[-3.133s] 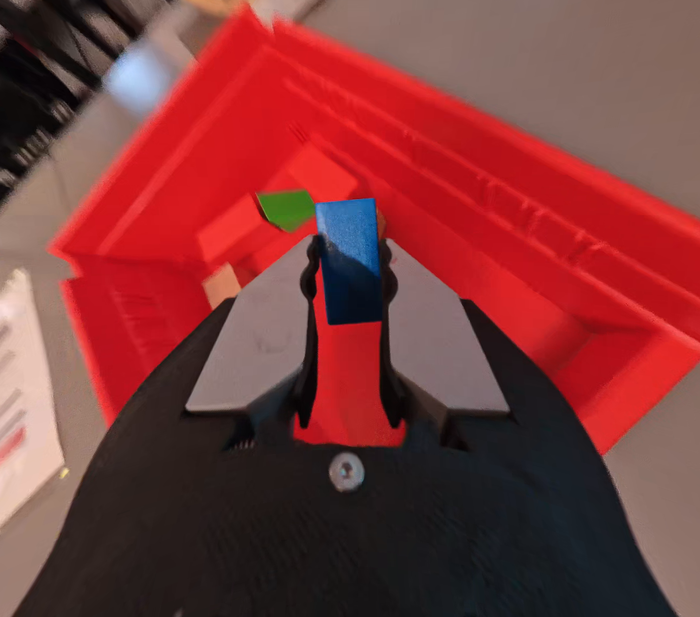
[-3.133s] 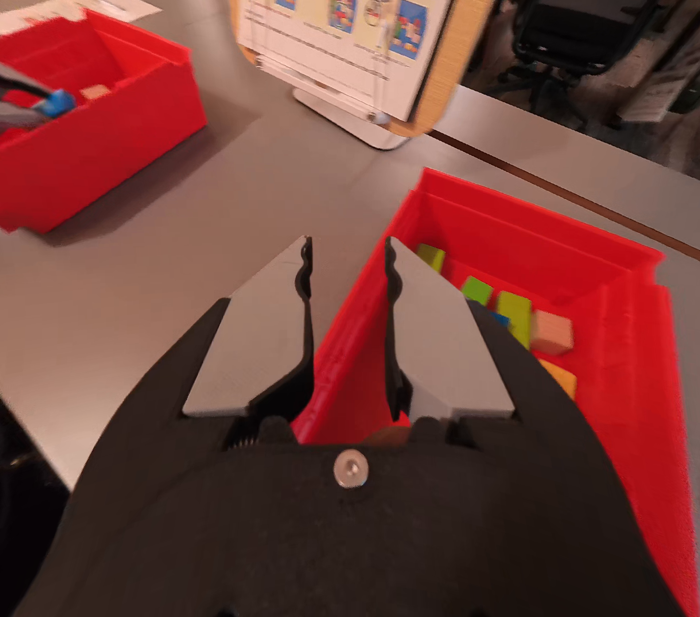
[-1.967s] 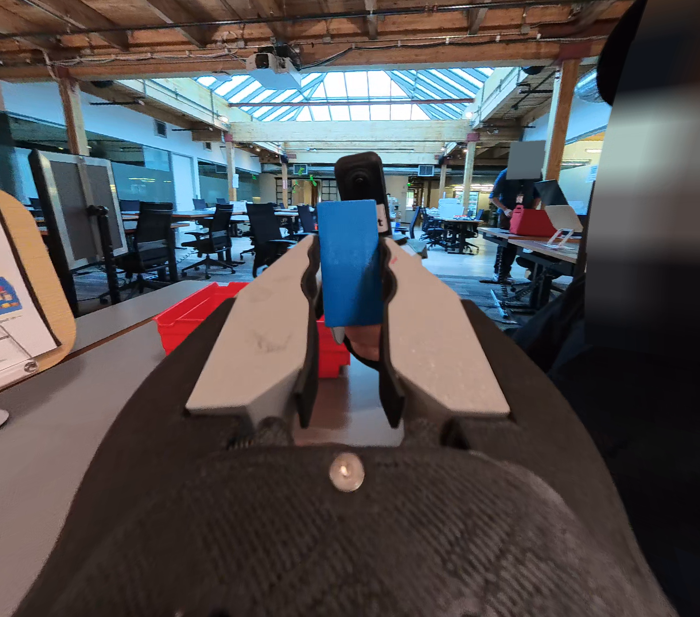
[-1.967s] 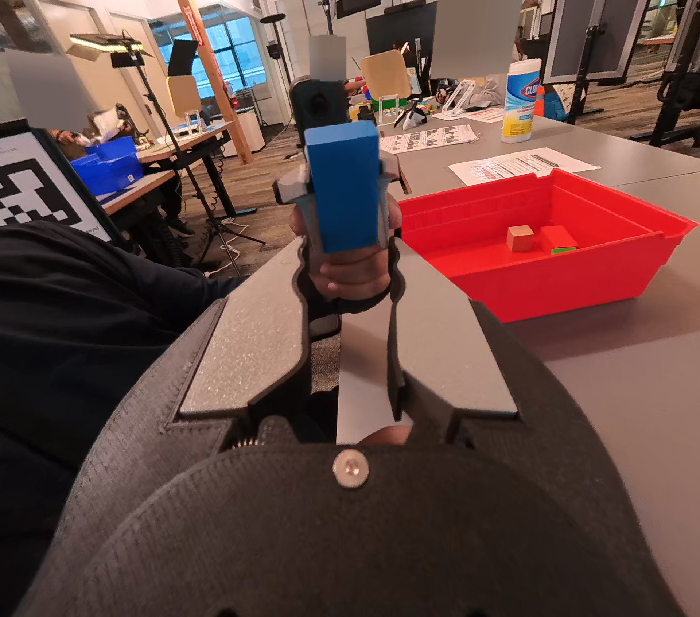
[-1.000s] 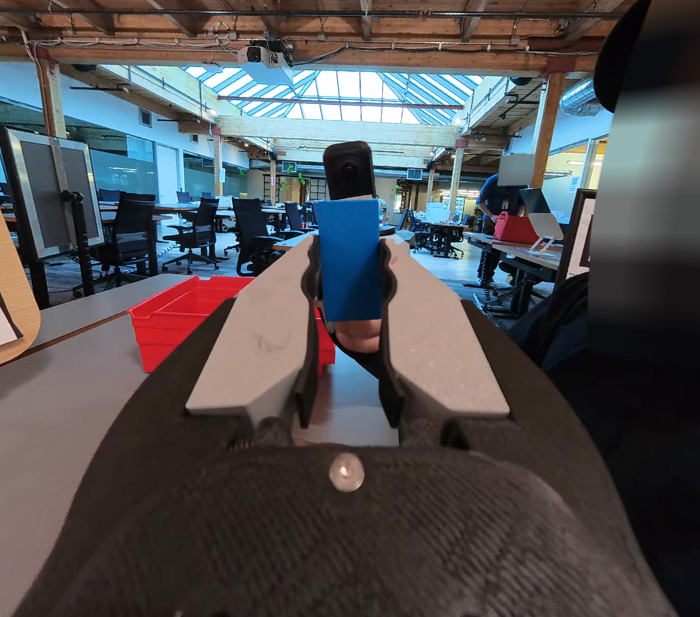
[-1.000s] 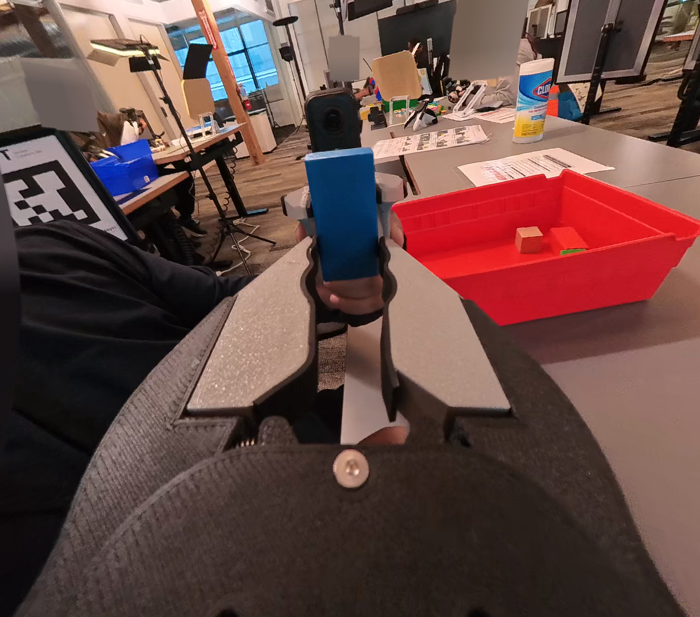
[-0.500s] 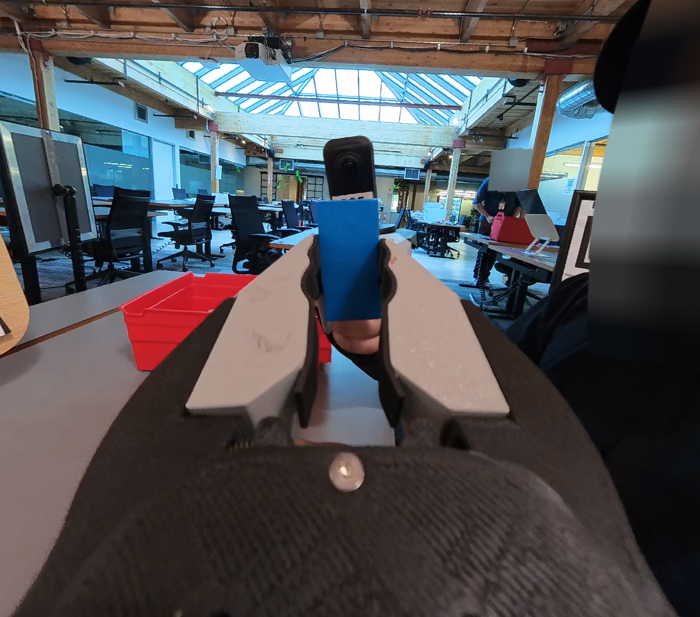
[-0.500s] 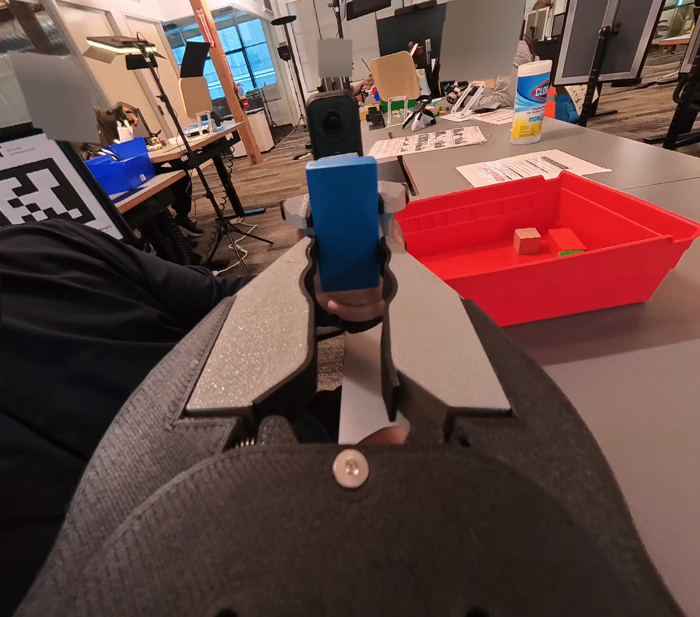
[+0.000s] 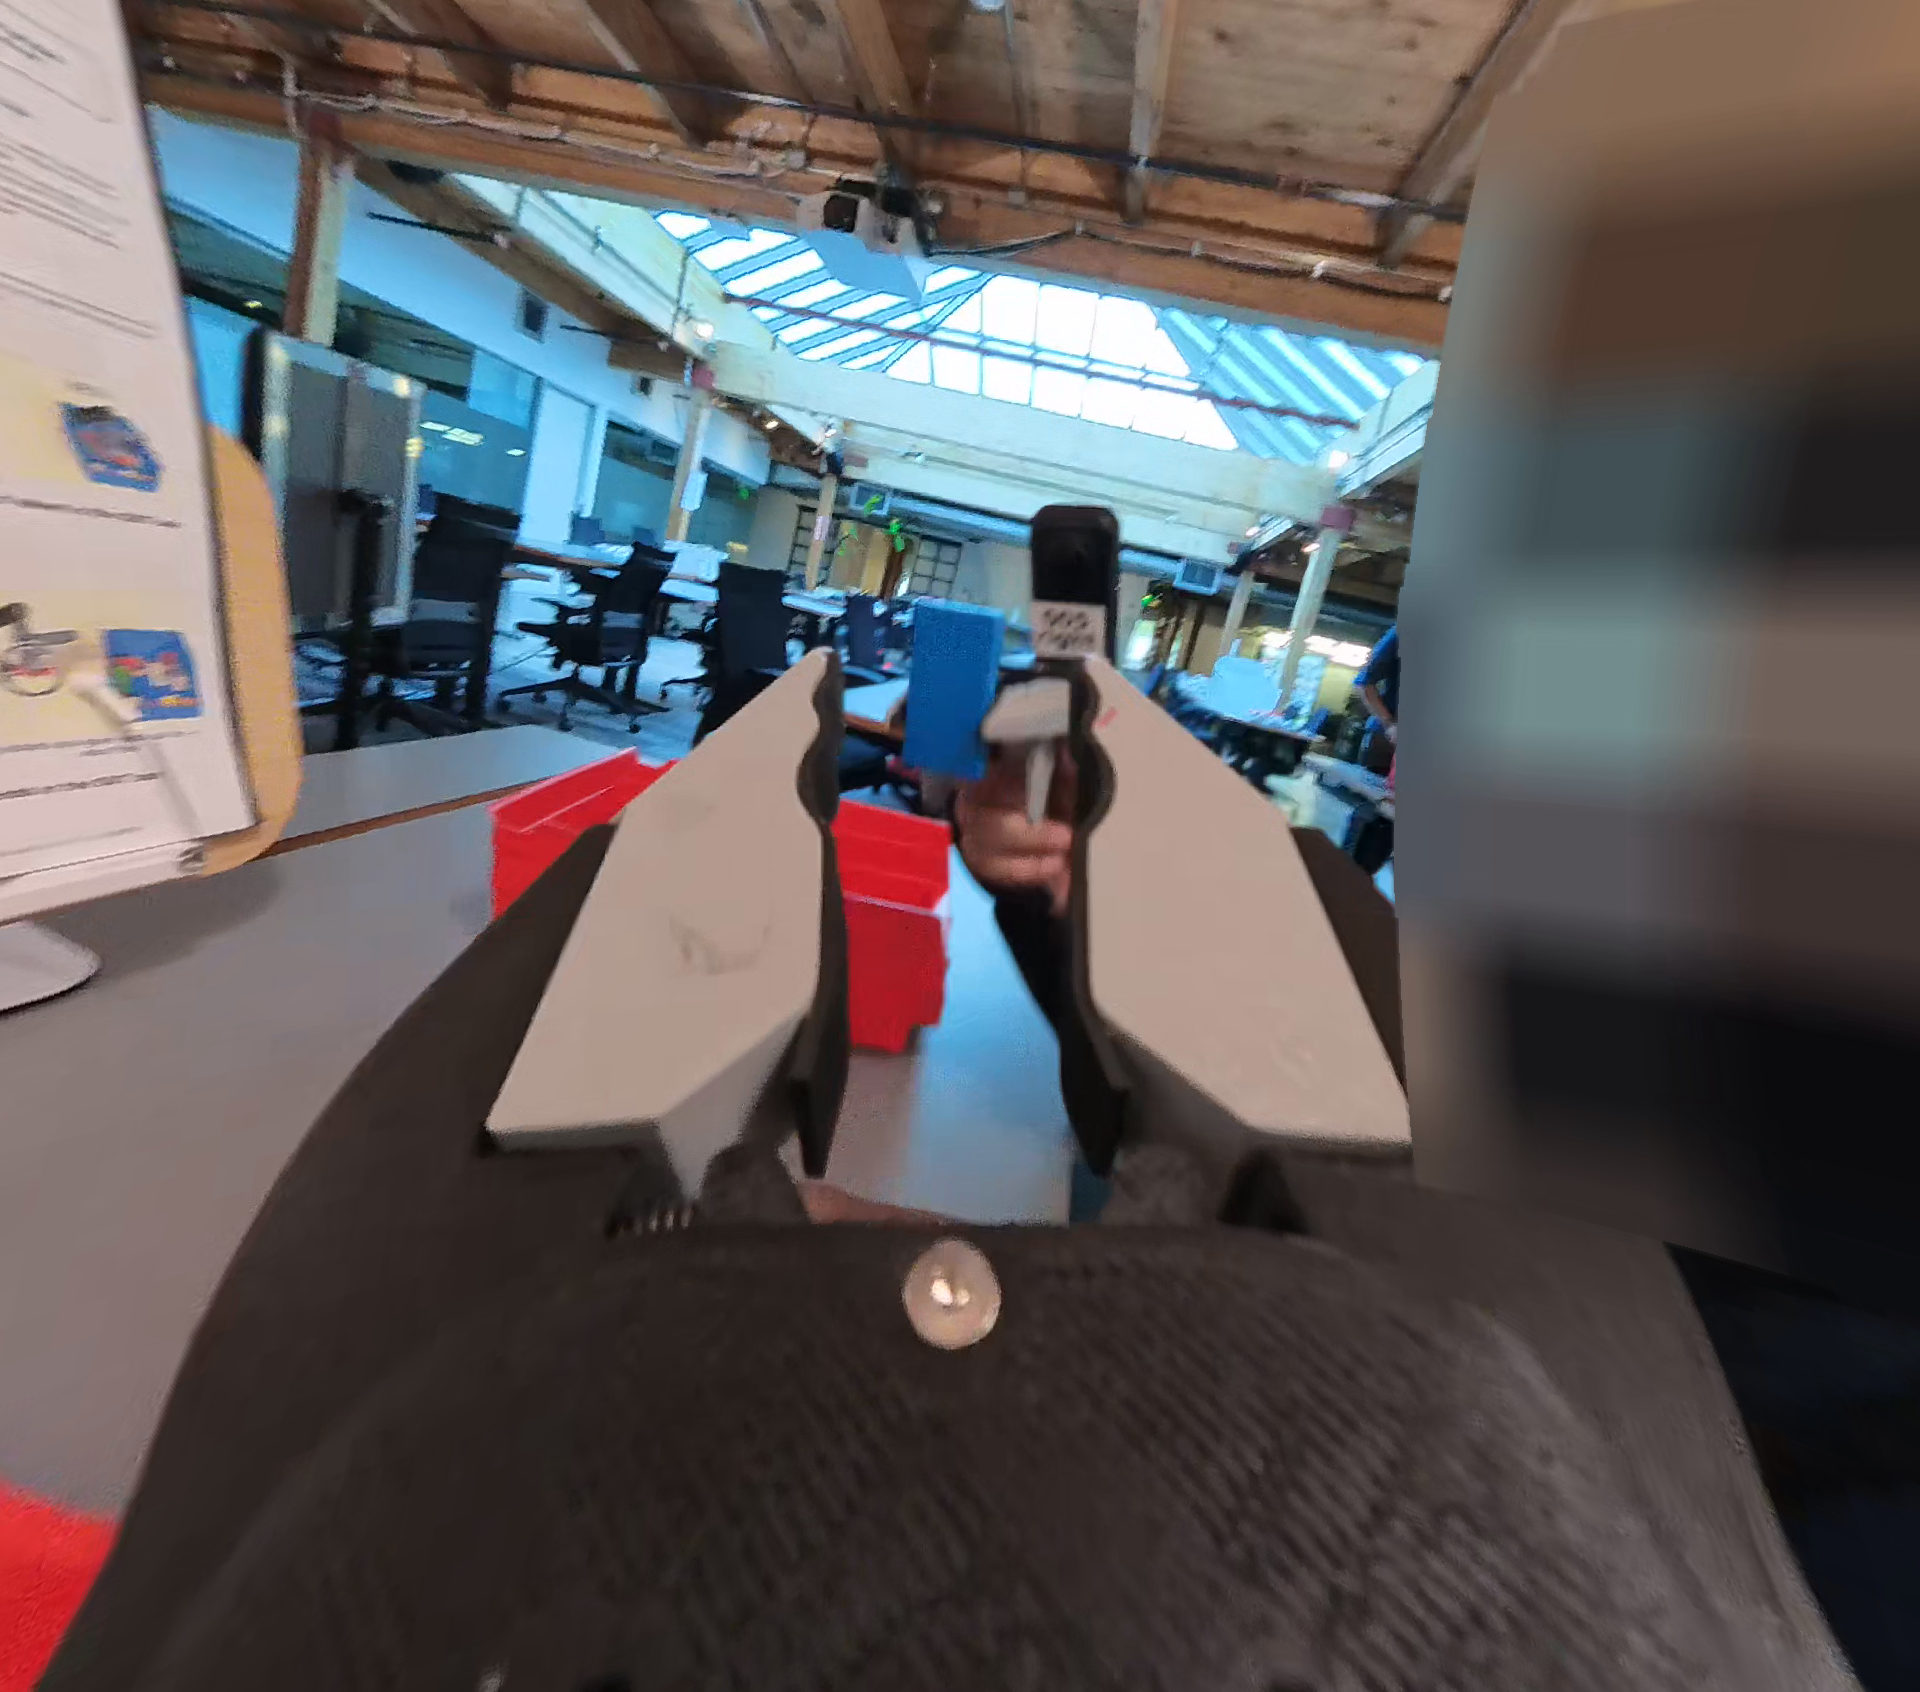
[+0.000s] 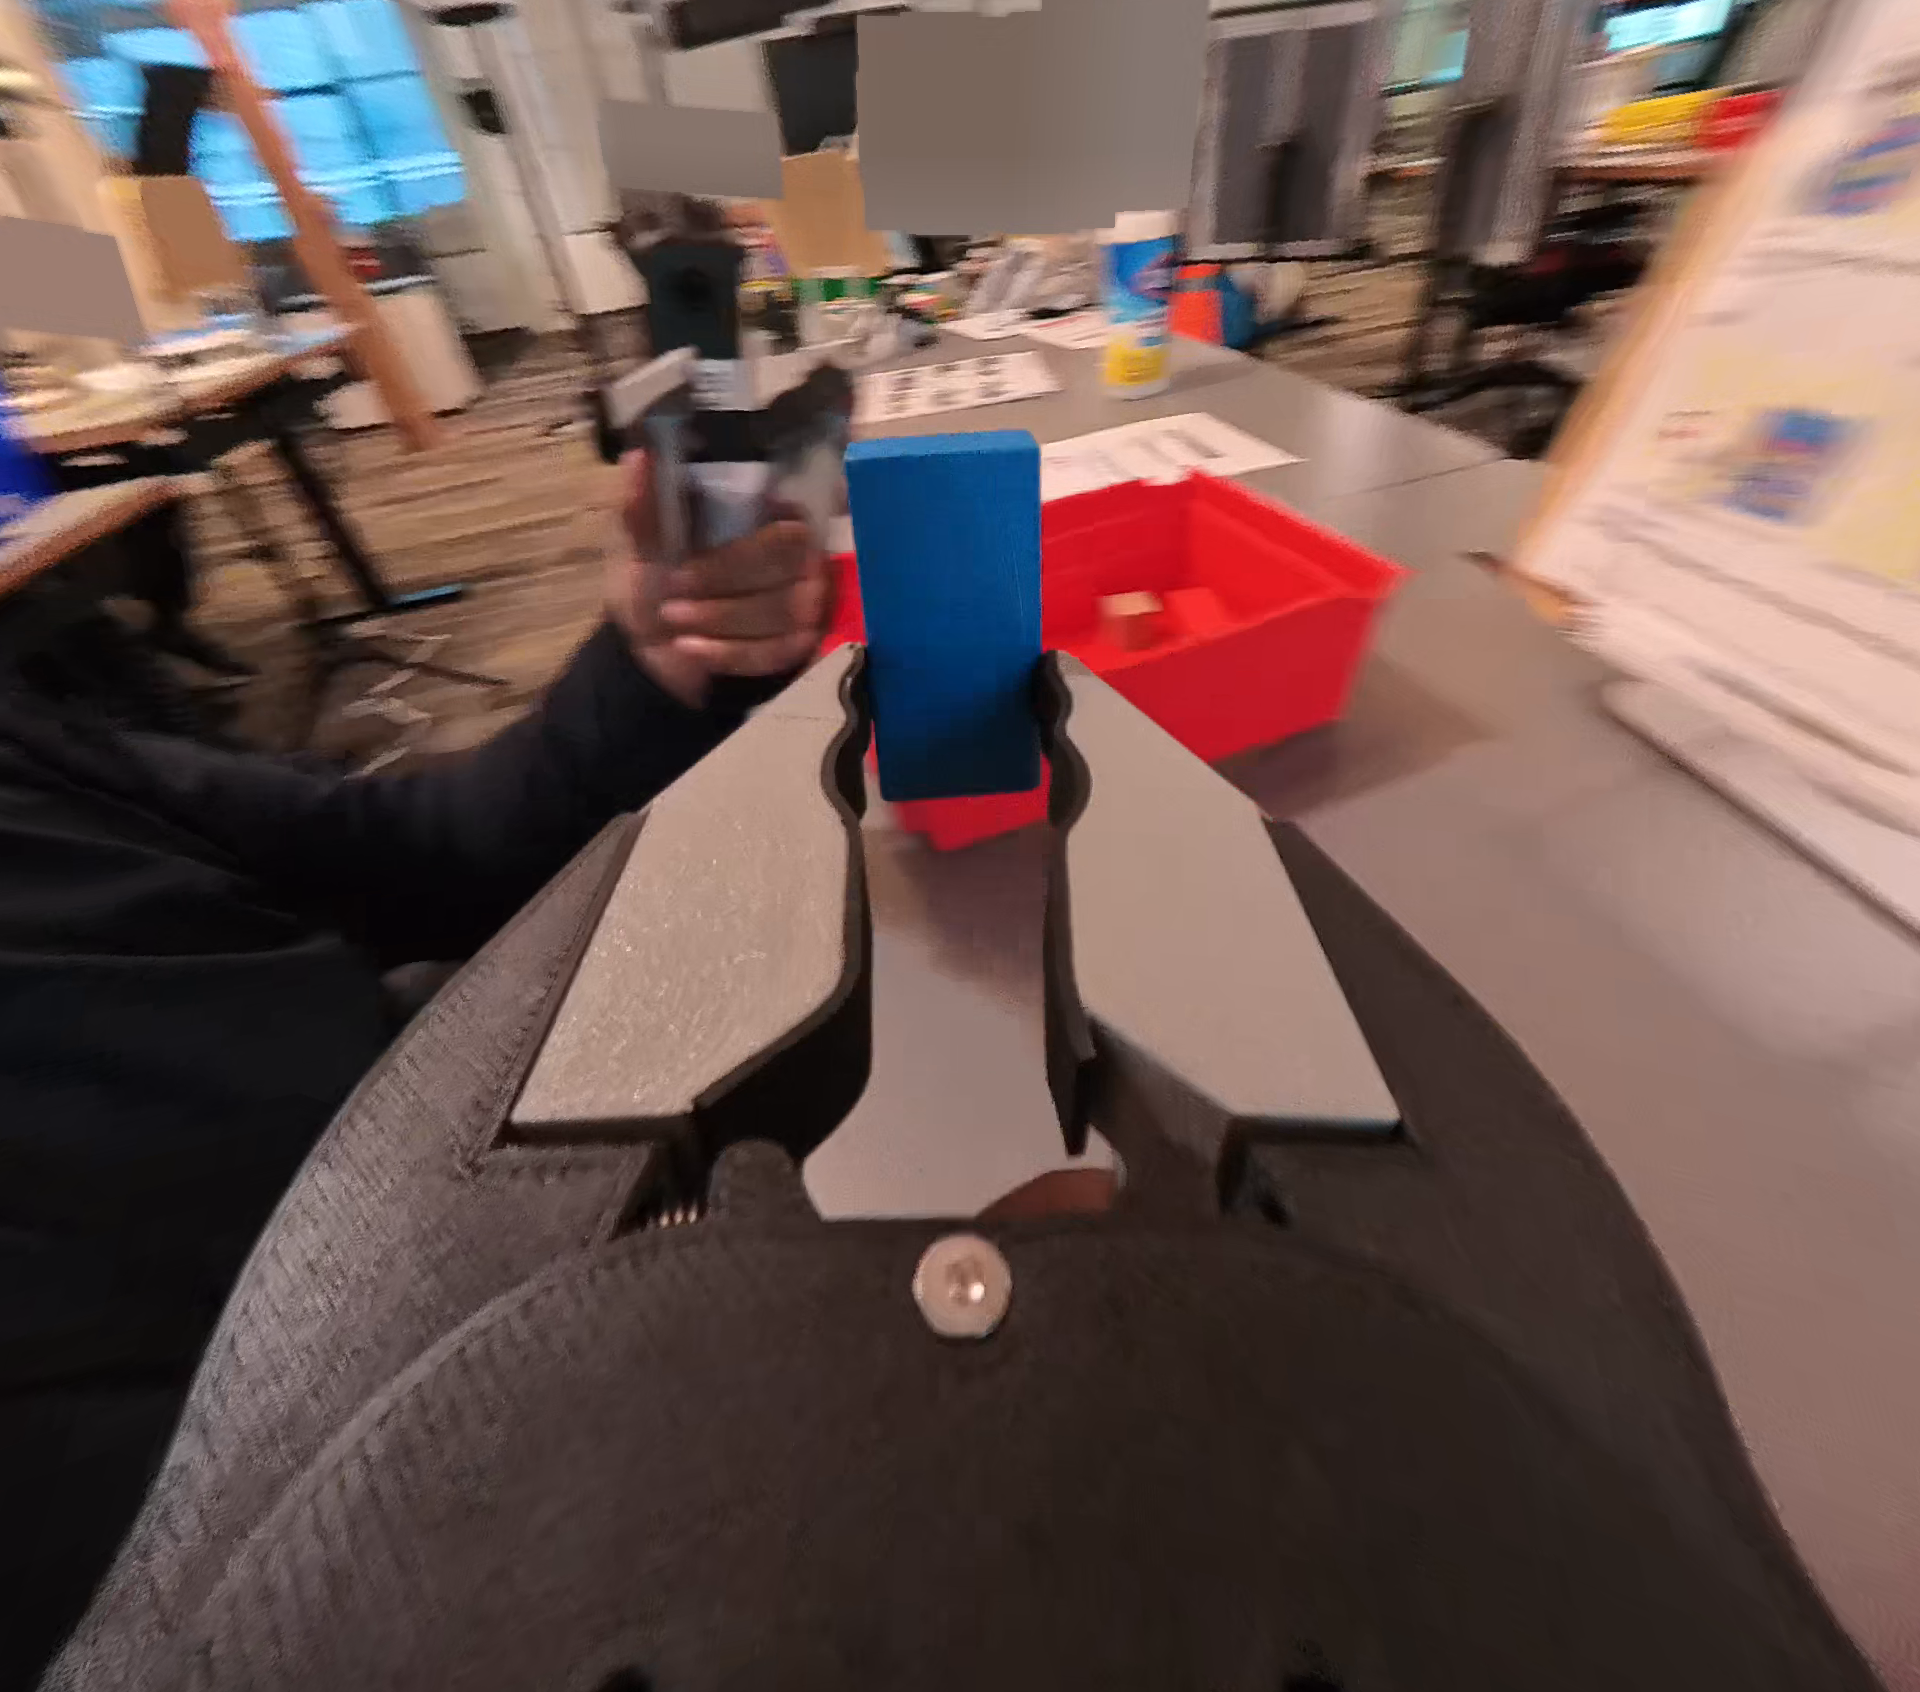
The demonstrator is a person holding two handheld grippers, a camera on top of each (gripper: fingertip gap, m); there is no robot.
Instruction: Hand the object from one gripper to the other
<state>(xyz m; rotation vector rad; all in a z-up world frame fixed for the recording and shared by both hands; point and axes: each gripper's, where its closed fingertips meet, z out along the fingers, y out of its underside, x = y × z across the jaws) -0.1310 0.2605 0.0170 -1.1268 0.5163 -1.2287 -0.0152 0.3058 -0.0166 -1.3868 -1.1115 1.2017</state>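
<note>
The blue block (image 10: 945, 593) stands upright between the fingertips of my right gripper (image 10: 948, 686), which is shut on its lower part. My left gripper (image 9: 958, 686) is open and empty. In the left wrist view the blue block (image 9: 951, 692) shows beyond the left fingertips, held by the right gripper (image 9: 997, 728) and apart from the left fingers. In the right wrist view the left gripper (image 10: 727, 406) shows to the left of the block, held by a hand, with its jaws apart.
A red bin (image 10: 1299, 603) with small blocks (image 10: 1132, 614) sits on the grey table behind the block. Another red bin (image 9: 894, 915) shows in the left wrist view. An instruction board (image 9: 94, 499) stands at the table's side. A wipes canister (image 10: 1140, 312) stands far back. One gripper's finger ends stand about 12 centimeters off the other's.
Both grippers were shut on the blue block. My left gripper has opened and drawn back to the side, and the block now stays in my right gripper alone.
</note>
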